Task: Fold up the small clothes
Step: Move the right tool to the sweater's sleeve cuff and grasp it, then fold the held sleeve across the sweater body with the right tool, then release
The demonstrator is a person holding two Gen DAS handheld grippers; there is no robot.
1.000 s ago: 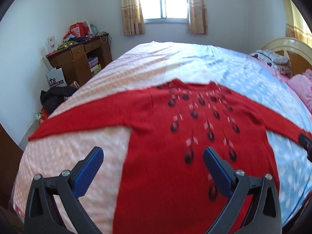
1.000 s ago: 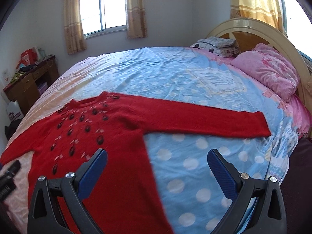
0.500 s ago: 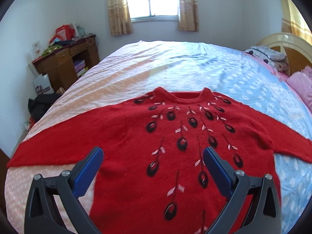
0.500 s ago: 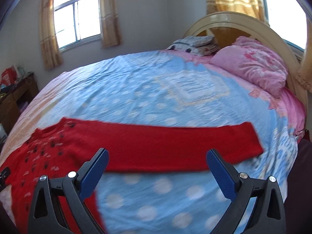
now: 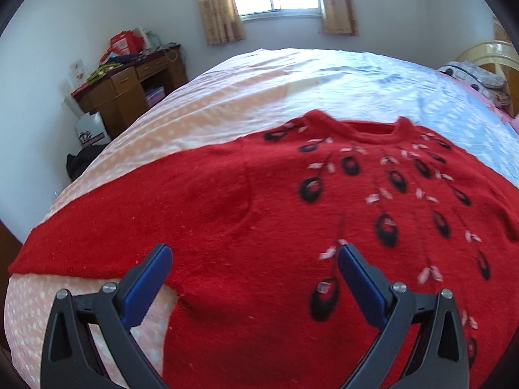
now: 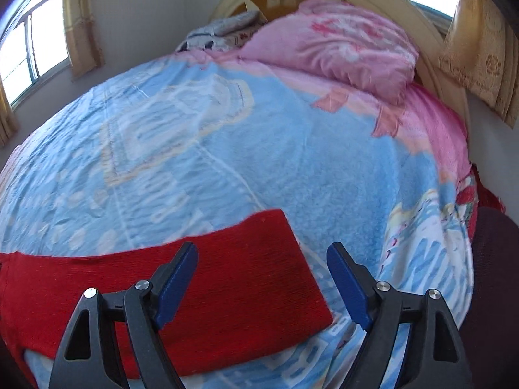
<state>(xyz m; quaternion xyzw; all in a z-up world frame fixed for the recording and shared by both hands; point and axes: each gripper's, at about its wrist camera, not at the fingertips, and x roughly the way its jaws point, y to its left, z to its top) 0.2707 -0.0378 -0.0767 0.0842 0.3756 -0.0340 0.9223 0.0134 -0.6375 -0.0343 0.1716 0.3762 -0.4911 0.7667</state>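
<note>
A red knit sweater (image 5: 275, 214) with black and white drop motifs lies flat, front up, on the bed, sleeves spread to both sides. My left gripper (image 5: 254, 254) is open and empty, low over the sweater's left armpit area. In the right wrist view the sweater's right sleeve (image 6: 201, 288) lies across the blue cover, its cuff end near the middle. My right gripper (image 6: 262, 252) is open and empty, just above the cuff end, the left finger over the sleeve.
The bed cover (image 5: 246, 84) is peach with dots on the left and blue (image 6: 227, 149) on the right. A pink pillow (image 6: 337, 48) and headboard (image 6: 431, 52) lie ahead of the right gripper. A wooden desk (image 5: 126, 87) stands by the far left wall.
The left gripper has moved closer and left, over the sweater's left armpit. The right gripper has swung right and down to the sleeve's cuff end. Both stay open.
</note>
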